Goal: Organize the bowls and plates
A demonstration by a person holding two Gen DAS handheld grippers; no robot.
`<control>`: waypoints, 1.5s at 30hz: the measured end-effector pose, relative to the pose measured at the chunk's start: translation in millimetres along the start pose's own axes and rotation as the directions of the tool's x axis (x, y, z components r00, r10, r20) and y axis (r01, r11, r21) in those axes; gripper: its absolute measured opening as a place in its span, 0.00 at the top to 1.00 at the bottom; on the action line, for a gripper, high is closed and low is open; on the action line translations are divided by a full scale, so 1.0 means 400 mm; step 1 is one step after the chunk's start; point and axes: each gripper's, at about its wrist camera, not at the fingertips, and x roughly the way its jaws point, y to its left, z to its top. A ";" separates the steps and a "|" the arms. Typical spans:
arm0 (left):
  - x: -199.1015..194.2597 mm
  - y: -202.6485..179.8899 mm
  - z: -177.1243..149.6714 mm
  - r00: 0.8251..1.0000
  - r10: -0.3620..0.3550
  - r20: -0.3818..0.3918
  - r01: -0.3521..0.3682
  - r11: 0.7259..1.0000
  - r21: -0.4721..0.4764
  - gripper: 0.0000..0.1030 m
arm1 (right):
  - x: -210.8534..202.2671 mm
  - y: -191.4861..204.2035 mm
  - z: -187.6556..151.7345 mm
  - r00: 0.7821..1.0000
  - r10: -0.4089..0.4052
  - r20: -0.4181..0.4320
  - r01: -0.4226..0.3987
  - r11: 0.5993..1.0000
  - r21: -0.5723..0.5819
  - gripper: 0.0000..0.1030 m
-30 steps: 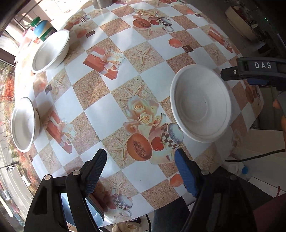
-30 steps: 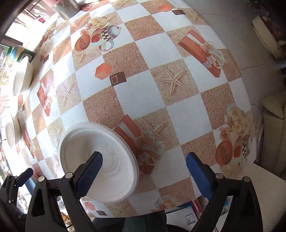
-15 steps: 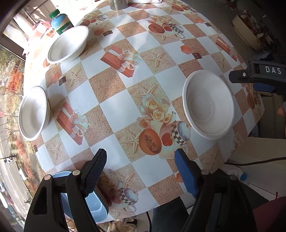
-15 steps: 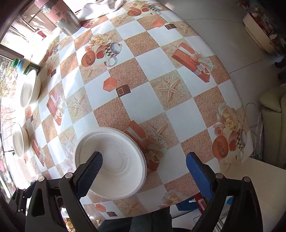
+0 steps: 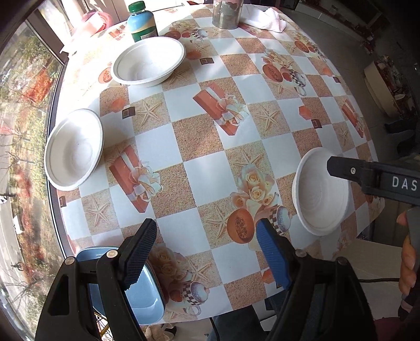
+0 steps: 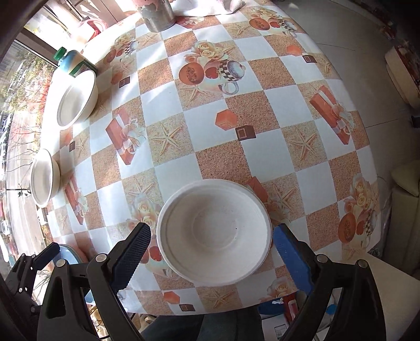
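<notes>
Right gripper (image 6: 211,251), open, straddles the near bowl (image 6: 214,232) at lower centre for grasping; left gripper (image 5: 207,251) open, holding nothing.

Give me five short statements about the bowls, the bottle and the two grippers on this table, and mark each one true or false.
1. Three white bowls sit on the tablecloth. True: the near bowl, the left-edge bowl and the far bowl.
2. The right gripper is shut on the near bowl. False: its jaws are open, one on each side of that bowl, not clamping it.
3. The left gripper holds nothing. True: it is open over the tablecloth.
4. The green-capped bottle lies on its side. False: it stands upright behind the far bowl.
5. The white bowls are stacked. False: each sits apart.
</notes>
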 end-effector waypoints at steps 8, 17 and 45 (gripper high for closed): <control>-0.025 0.105 0.049 0.999 0.012 0.040 -0.005 0.986 -0.166 0.21 | 0.025 0.120 0.003 1.000 0.013 -0.027 -0.016 0.993 -0.117 0.07; -0.038 0.214 0.079 0.996 0.056 0.065 -0.036 0.960 -0.278 0.21 | 0.042 0.214 0.019 0.999 0.004 -0.048 -0.015 0.974 -0.227 0.07; -0.007 0.485 0.071 0.983 0.181 0.019 -0.145 0.841 -0.521 0.21 | 0.094 0.472 0.105 0.998 -0.032 -0.061 -0.002 0.875 -0.484 0.07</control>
